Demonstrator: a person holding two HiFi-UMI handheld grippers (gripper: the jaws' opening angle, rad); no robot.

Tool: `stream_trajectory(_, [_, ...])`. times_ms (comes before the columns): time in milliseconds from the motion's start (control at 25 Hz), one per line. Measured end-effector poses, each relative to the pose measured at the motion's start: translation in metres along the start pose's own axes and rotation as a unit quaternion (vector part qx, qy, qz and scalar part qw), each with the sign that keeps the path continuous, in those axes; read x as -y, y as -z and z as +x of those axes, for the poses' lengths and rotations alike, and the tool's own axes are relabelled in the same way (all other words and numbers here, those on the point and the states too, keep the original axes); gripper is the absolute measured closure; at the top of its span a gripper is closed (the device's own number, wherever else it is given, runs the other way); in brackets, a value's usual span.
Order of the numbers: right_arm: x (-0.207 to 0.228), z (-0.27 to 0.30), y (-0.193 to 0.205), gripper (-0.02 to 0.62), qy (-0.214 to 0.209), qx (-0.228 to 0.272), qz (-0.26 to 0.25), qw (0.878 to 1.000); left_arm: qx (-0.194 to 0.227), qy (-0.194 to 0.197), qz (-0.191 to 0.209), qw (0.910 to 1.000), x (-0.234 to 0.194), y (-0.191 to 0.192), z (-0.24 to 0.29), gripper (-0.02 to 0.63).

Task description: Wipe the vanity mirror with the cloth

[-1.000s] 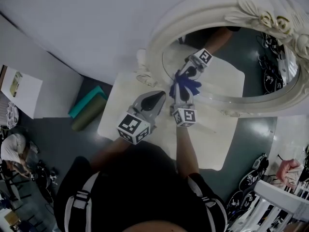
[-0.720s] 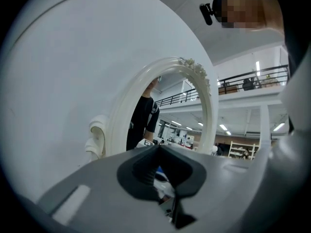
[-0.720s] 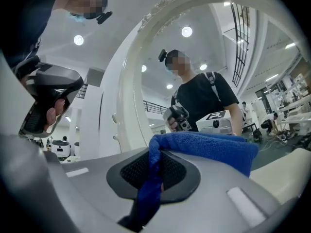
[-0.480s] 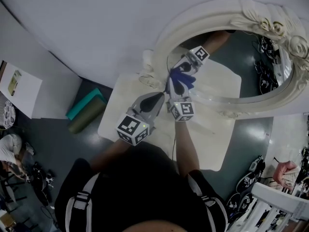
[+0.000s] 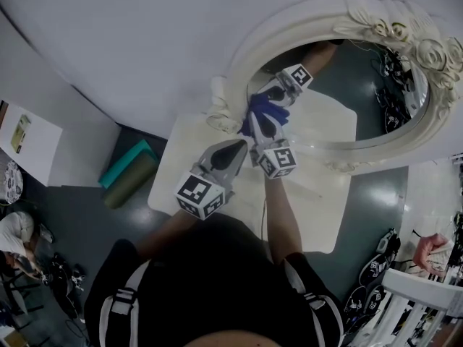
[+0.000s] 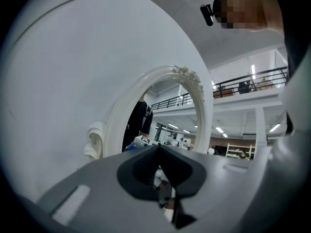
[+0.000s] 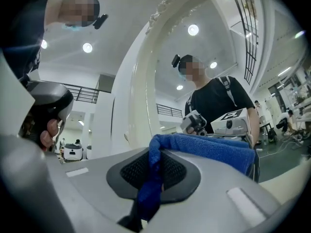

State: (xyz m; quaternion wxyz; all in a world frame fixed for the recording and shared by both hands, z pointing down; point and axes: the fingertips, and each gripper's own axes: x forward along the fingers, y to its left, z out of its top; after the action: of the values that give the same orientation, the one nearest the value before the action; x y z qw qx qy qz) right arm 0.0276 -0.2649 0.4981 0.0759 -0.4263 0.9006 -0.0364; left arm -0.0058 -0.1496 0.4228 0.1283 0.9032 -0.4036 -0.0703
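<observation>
The vanity mirror, an oval glass [image 5: 340, 114] in an ornate cream frame [image 5: 239, 71], stands on a white table against the wall. My right gripper [image 5: 258, 132] is shut on the blue cloth [image 5: 260, 114] and presses it to the glass at the lower left, close to the frame. The right gripper view shows the cloth [image 7: 209, 147] pinched between the jaws and draped over the right one, with the frame [image 7: 141, 96] just ahead. My left gripper [image 5: 239, 145] hovers beside the right one, shut and empty; in its own view the jaws [image 6: 158, 149] meet in front of the frame [image 6: 201, 106].
The white table [image 5: 318, 208] carries the mirror and stands tight against a white wall. On the dark floor to the left lie a teal roll [image 5: 130, 161] and an olive roll [image 5: 130, 183]. A white railing [image 5: 427, 295] stands at the lower right.
My right gripper has carried the cloth leftward across the glass toward the frame's left edge. The left gripper has barely moved.
</observation>
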Motion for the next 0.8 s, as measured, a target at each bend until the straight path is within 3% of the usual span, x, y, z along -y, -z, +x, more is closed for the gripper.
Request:
stream_trajectory(280, [0.009,-0.055,-0.020,0.558,0.045,0.052,0.050,0.996,-0.006,0.008,0.000,1.0000,0.004,0.004,0.000,0.600])
stream_trajectory(440, [0.021,-0.106,-0.034,0.558,0.093,0.081,0.067,0.990,-0.014,0.018,-0.003,0.9997,0.011,0.010,0.007,0.600])
stream_trajectory(800, [0.085,-0.209,-0.059,0.558,0.230,0.077,-0.002,0.970,-0.026,0.063,0.005,0.9977,0.046,0.017,0.039,0.600])
